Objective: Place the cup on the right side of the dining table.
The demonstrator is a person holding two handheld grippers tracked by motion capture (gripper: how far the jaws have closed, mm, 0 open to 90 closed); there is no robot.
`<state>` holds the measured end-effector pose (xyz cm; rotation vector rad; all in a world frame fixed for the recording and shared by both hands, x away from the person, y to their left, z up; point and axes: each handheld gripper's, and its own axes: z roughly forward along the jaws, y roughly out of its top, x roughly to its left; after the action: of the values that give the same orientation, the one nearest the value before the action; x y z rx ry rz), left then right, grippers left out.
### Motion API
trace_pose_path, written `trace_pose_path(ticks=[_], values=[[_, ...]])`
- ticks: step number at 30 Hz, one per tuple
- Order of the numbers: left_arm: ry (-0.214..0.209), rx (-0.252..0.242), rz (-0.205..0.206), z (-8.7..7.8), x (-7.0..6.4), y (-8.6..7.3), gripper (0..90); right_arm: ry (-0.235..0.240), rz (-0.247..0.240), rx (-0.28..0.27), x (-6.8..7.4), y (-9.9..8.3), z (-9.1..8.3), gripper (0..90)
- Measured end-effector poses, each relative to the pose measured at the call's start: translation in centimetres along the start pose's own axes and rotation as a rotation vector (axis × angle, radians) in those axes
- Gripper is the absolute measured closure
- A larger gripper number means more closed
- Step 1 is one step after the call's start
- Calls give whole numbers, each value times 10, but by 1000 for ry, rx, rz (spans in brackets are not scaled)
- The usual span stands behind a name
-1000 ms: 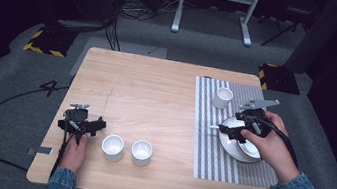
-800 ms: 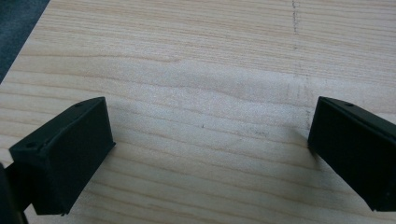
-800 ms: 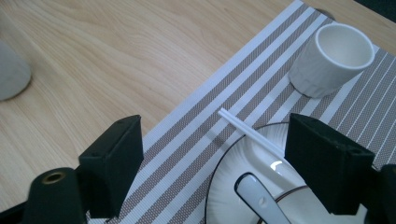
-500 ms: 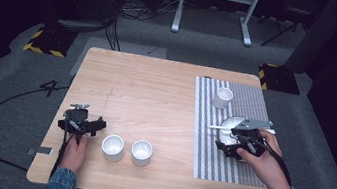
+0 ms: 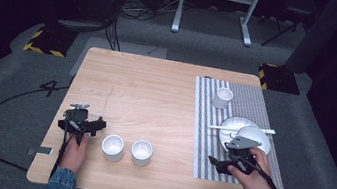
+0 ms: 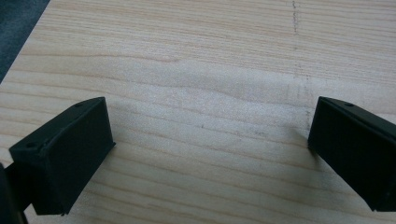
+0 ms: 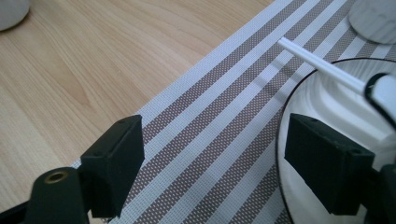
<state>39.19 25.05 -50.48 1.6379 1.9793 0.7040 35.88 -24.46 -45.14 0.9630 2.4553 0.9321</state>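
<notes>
No readable text, labels, brands or numbers on any surface, yellow-black hazard stripes (image 5: 42,41) beside table

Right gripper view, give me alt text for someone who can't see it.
Open right gripper hangs over a striped mat, one jaw above the edge of a white plate. A white stick lies across the plate; bare wooden table beyond.

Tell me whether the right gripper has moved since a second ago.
Yes. The right gripper has pulled back from over the white plate toward the near edge of the striped placemat, jaws open and empty.
</notes>
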Motion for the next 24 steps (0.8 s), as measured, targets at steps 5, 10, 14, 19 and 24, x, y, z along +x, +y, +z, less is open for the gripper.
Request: trace_pose_path(ticks=[5, 10, 14, 19, 24], values=[[0, 0, 0, 0, 0, 0, 1, -3, 24, -6, 3, -9, 10, 196], [0, 1, 0, 0, 0, 0, 1, -19, 12, -7, 8, -19, 18, 199], [0, 0, 0, 0, 0, 0, 1, -37, -10, -4, 16, -25, 23, 199], [0, 0, 0, 0, 0, 0, 1, -18, -1, -15, 23, -31, 29, 194], [0, 0, 0, 0, 0, 0, 1, -18, 25, -34, 23, -35, 29, 180]])
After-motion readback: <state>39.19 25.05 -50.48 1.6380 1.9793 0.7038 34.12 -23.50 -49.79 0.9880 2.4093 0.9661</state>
